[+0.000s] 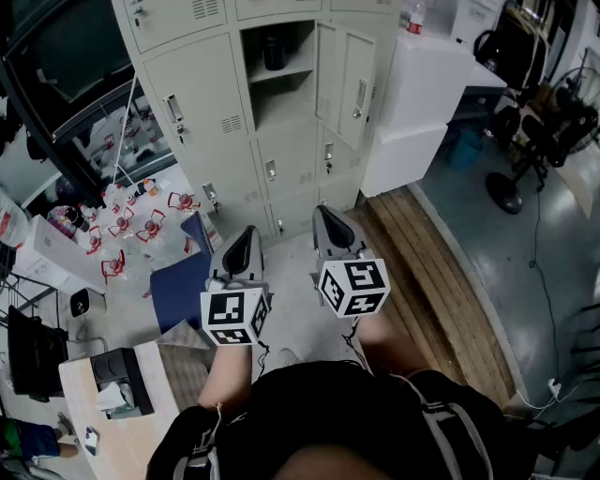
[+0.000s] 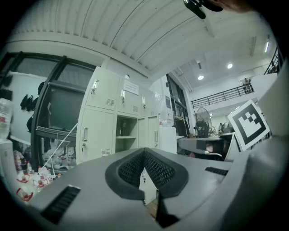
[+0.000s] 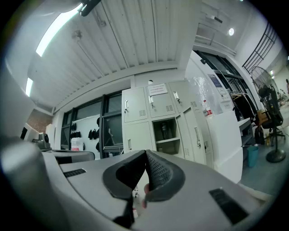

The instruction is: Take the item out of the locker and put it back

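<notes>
A bank of pale grey lockers (image 1: 211,122) stands ahead. One middle compartment (image 1: 277,70) is open, its door (image 1: 347,84) swung to the right. A dark bottle-like item (image 1: 273,52) stands on the shelf inside; the same item (image 3: 164,131) shows in the right gripper view and dimly as a dark shape (image 2: 123,127) in the left gripper view. My left gripper (image 1: 246,234) and right gripper (image 1: 322,212) are held side by side well short of the lockers, pointing at them. Both are shut, pads together, with nothing held: left gripper (image 2: 144,151), right gripper (image 3: 145,153).
A white cabinet (image 1: 422,103) with a bottle (image 1: 415,17) on top adjoins the lockers on the right. A wooden platform (image 1: 441,272) runs along the floor, with a standing fan (image 1: 520,159) beyond. Small red-and-white items (image 1: 131,225) litter the left floor beside a blue panel (image 1: 183,286).
</notes>
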A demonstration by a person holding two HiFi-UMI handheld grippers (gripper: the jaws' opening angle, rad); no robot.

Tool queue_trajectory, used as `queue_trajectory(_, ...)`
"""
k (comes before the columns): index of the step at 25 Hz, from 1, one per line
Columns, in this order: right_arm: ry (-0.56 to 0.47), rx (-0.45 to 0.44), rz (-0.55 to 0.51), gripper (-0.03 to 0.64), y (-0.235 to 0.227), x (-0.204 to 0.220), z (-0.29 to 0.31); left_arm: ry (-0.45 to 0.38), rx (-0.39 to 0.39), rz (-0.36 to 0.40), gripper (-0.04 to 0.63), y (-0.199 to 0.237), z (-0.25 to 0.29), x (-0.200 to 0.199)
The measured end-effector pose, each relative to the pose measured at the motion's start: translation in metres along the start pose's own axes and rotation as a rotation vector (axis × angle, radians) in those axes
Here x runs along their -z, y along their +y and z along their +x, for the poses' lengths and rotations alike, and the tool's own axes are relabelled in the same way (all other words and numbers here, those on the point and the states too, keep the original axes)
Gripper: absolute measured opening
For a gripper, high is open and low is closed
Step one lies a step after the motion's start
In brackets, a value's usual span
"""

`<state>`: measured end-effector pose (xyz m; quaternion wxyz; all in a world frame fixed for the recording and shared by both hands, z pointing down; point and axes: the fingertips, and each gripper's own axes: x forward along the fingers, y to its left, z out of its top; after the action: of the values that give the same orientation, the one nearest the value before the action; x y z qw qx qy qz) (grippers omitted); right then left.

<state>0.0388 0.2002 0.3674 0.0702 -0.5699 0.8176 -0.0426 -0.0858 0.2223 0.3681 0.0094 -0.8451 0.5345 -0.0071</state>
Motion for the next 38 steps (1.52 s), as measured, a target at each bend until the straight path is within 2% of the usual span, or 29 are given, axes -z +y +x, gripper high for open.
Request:
queue_trajectory(10,-0.026,0.006,-0.038,0.017,0.014,0.000,0.016,-0.018,0.005,-0.006,0.012,0.024,0.004,-0.001)
queue_trajectory(28,-0.047,0.066,-0.099,0.017,0.051,0.011,0.092,-0.035,0.045,-0.013,0.012,0.113,0.033,0.007)
queue_trajectory(38,-0.050,0.045,-0.126,0.017,0.047,0.018,0.142,-0.037,0.012,-0.016,0.012,0.146,0.066,0.016)
